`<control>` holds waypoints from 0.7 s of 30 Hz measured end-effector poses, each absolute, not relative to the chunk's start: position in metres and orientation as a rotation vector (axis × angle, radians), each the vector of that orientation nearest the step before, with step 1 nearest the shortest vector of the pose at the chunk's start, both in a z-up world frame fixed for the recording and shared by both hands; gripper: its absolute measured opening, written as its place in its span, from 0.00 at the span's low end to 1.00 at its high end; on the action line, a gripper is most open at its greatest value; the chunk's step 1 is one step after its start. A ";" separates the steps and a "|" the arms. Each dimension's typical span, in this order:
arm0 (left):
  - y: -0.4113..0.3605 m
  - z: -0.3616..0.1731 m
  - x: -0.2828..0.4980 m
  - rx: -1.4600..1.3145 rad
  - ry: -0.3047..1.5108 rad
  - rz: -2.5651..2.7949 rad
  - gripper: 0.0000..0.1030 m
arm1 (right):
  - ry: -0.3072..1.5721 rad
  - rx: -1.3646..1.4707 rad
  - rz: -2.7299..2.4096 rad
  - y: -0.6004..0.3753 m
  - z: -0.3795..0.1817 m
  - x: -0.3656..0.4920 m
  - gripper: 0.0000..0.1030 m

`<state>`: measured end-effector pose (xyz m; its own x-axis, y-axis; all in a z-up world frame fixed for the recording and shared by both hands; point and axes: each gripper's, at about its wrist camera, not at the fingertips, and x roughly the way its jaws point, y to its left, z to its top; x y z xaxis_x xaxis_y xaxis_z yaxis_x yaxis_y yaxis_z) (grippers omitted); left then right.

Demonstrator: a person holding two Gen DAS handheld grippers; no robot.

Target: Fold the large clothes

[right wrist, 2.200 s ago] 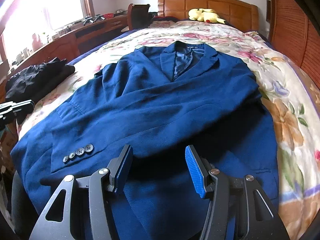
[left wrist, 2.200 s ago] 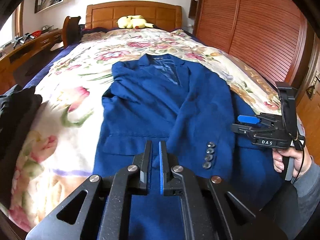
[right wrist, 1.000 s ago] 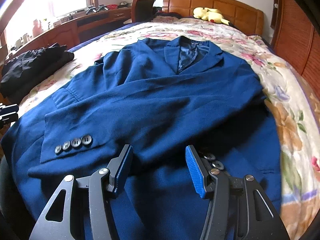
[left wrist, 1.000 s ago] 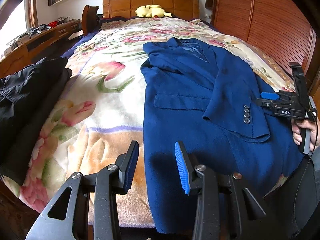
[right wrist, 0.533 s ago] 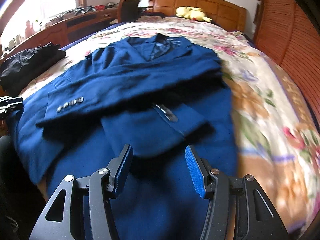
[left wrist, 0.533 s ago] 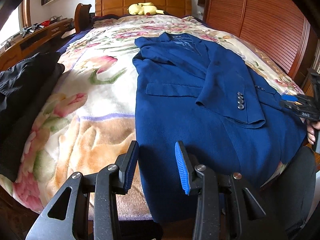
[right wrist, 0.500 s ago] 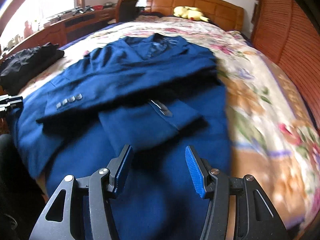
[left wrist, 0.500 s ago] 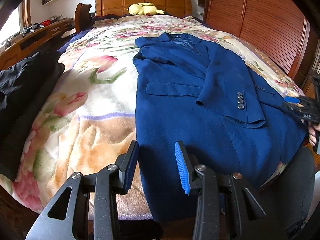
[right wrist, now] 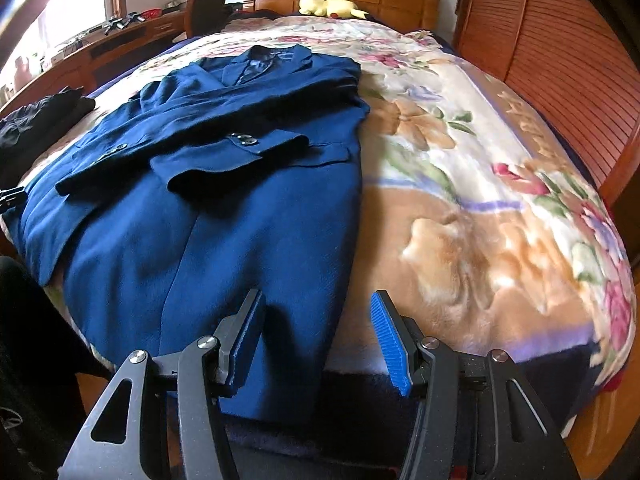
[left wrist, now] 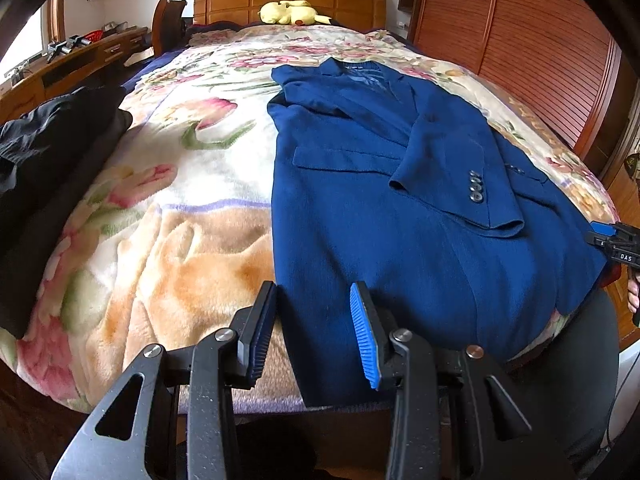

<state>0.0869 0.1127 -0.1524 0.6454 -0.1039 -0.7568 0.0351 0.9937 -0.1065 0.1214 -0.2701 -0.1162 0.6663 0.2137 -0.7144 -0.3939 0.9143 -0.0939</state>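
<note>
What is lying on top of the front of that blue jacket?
Both sleeves are folded across the blue jacket: one buttoned sleeve reaches its lower front, the other sleeve lies partly beneath it. Below is the floral blanket. The sleeves cover the jacket's front closure.

blue jacket (right wrist: 224, 208) on floral bed (right wrist: 480, 184), open claw (right wrist: 316, 340)

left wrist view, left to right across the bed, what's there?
black clothes → bare floral blanket → blue jacket → right gripper at the frame edge
</note>
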 end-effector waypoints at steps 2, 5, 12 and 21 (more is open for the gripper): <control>0.113 -0.153 0.085 -0.088 0.872 -0.081 0.38 | 0.771 -0.250 0.355 -0.268 -0.120 0.124 0.55; 0.114 -0.154 0.083 -0.090 0.876 -0.082 0.38 | 0.768 -0.258 0.358 -0.267 -0.125 0.129 0.55; 0.114 -0.155 0.080 -0.096 0.872 -0.077 0.38 | 0.763 -0.248 0.364 -0.268 -0.130 0.130 0.55; 0.117 -0.154 0.070 -0.118 0.874 -0.123 0.38 | 0.783 -0.248 0.387 -0.265 -0.129 0.127 0.52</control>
